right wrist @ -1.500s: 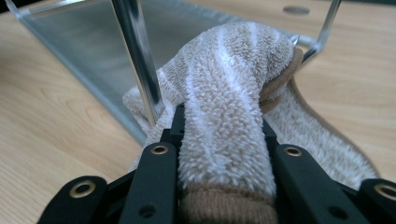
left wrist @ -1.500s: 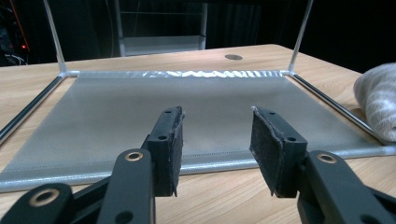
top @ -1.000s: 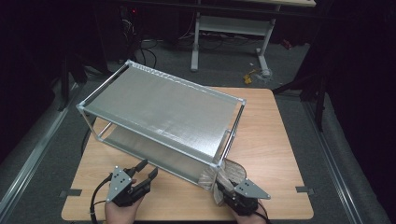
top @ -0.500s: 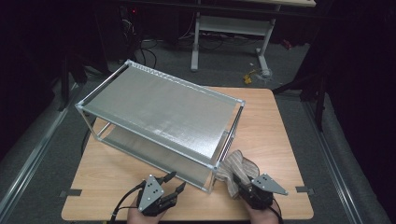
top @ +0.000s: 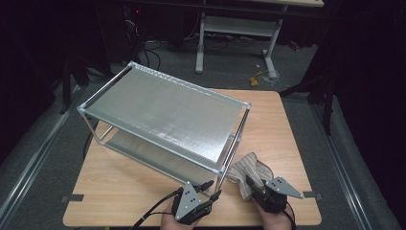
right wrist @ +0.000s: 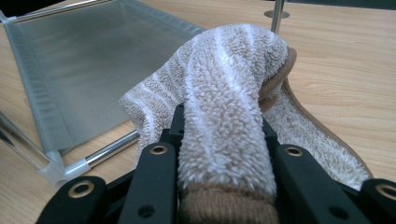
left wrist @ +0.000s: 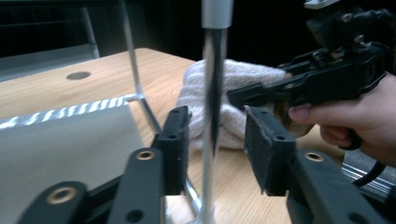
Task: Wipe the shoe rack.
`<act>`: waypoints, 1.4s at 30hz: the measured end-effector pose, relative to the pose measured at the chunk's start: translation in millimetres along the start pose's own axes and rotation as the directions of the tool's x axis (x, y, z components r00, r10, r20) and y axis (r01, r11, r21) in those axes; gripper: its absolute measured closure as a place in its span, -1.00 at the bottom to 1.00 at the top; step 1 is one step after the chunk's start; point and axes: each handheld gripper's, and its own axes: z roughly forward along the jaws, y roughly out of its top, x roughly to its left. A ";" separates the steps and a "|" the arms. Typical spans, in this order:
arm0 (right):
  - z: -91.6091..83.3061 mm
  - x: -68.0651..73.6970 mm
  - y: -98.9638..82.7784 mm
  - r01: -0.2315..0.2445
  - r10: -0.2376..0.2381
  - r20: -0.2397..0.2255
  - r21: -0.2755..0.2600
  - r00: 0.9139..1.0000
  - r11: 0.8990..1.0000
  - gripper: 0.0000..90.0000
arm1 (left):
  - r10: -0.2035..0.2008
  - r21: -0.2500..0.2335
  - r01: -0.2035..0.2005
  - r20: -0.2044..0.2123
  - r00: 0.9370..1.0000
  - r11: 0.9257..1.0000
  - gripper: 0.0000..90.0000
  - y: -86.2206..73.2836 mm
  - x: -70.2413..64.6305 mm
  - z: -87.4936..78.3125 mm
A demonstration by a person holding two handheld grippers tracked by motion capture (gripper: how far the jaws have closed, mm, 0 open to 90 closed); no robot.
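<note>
A: Where was the striped towel point(top: 248, 168) at that moment?

B: It lay on the wooden table point(top: 287, 124), near the front edge, just beside the near right corner post point(left wrist: 212, 107) of the metal shelf rack point(top: 163, 115). One end of it was gripped by the right gripper point(top: 253, 184). In the right gripper view, a thick fold of the towel point(right wrist: 224, 121) stood between the two black jaws, and they pressed on it from both sides.

A: And the left gripper point(top: 210, 189)?

B: Its jaws had just been closing, but they were not fully closed. In the left gripper view, the thin post of the rack stood between the two pads point(left wrist: 175, 140), with a gap on each side. So the pads did not touch it, as far as I could see.

A: Were the two grippers close to each other?

B: Yes, near. In the left gripper view, the right gripper point(left wrist: 243, 100) and the hand point(left wrist: 355, 116) showed behind the post, with the towel point(left wrist: 233, 93) under its jaws. The lower shelf point(right wrist: 74, 70) was just beside the towel.
</note>
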 end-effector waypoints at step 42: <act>20.5 63.3 0.6 0.124 -0.111 -0.216 0.045 0.970 0.991 0.56 | -0.076 0.033 0.085 -0.209 0.975 0.996 0.10 -42.0 75.3 -72.1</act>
